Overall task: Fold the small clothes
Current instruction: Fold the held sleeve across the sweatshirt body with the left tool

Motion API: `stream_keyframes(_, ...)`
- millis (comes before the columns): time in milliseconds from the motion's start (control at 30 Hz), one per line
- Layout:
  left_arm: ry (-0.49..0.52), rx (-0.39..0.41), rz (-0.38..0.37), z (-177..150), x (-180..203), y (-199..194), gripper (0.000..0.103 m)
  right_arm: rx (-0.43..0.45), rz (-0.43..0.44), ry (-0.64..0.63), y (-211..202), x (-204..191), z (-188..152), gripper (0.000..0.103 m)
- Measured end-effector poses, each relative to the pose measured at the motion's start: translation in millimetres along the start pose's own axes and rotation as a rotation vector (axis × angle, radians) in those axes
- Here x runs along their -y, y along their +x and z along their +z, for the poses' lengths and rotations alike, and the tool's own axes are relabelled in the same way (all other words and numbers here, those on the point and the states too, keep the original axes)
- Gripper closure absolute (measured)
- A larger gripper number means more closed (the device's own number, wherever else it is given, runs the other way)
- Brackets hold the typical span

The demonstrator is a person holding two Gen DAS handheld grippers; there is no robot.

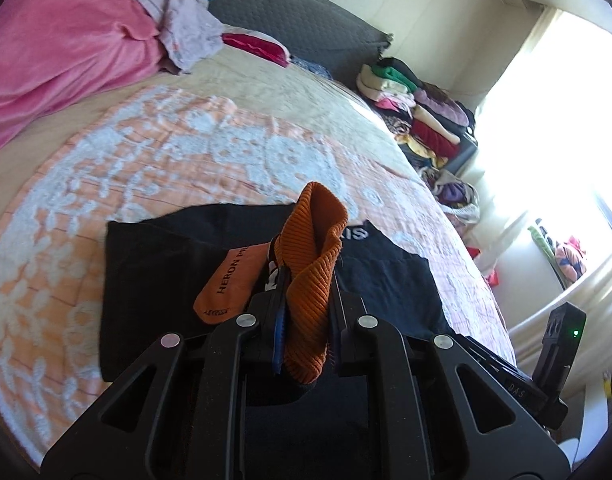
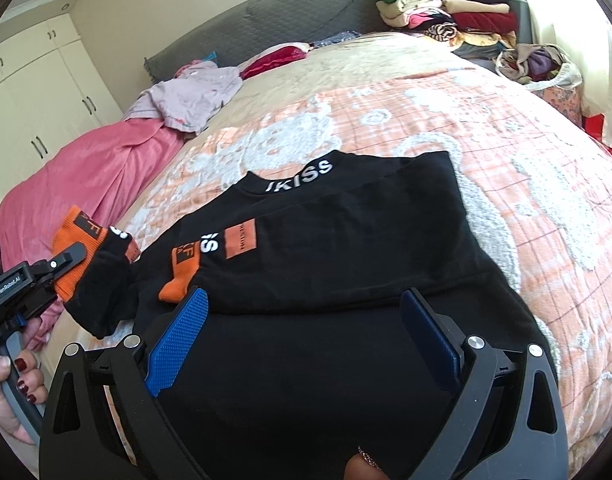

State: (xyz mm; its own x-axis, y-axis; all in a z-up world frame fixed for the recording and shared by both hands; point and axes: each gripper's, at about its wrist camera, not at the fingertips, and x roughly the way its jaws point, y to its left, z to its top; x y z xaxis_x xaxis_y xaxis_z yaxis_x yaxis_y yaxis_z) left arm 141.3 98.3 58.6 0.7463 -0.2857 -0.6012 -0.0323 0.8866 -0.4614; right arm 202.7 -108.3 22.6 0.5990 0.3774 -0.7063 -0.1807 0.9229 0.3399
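A small black sweater (image 2: 346, 240) with orange cuffs and white lettering at the collar lies on the bedspread (image 2: 526, 160), back up, one sleeve folded across it. My left gripper (image 1: 306, 292) is shut on the orange ribbed cuff (image 1: 312, 264) of the other sleeve and holds it above the sweater (image 1: 157, 264); it also shows in the right wrist view (image 2: 71, 258) at the left. My right gripper (image 2: 306, 320) is open and empty, low over the sweater's hem, its blue pads (image 2: 177, 332) wide apart.
A pink blanket (image 2: 85, 184) and a pale garment (image 2: 197, 96) lie at the far left of the bed. A grey headboard (image 2: 265, 16), a stack of folded clothes (image 2: 458, 8) and a bag of clothes (image 2: 538, 64) are at the back right. Wardrobes (image 2: 33, 80) stand left.
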Motion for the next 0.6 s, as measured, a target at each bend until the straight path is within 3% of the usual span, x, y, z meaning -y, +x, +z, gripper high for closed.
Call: stream_keyframes(600, 0.092, -0.127, -0.089, -14.6, 58.4, 59.3, 0.094, 0.063, -0.065, 0.083, -28.6, 44.8, 4.3, 0.007)
